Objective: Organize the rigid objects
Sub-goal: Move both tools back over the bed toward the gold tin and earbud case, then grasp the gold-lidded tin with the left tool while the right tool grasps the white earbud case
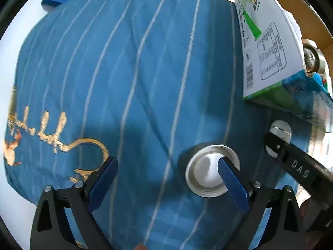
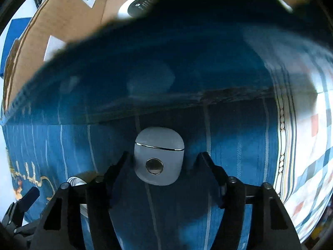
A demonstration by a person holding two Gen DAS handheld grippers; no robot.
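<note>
A small white case (image 2: 159,158) with a round metal button lies on the blue striped cloth (image 2: 239,135), between the fingers of my right gripper (image 2: 163,162), which is open around it. The case also shows in the left wrist view (image 1: 280,133), partly behind the right gripper's black finger (image 1: 295,162). My left gripper (image 1: 168,170) is open and empty over the cloth (image 1: 129,66). Its right finger overlaps a round silver tin lid (image 1: 205,173) lying on the cloth.
A white and green carton (image 1: 268,48) lies at the right, next to a cardboard box (image 1: 308,14). The box (image 2: 62,25) holds a round white and black device (image 2: 141,4). A patterned sheet (image 2: 312,156) lies to the right.
</note>
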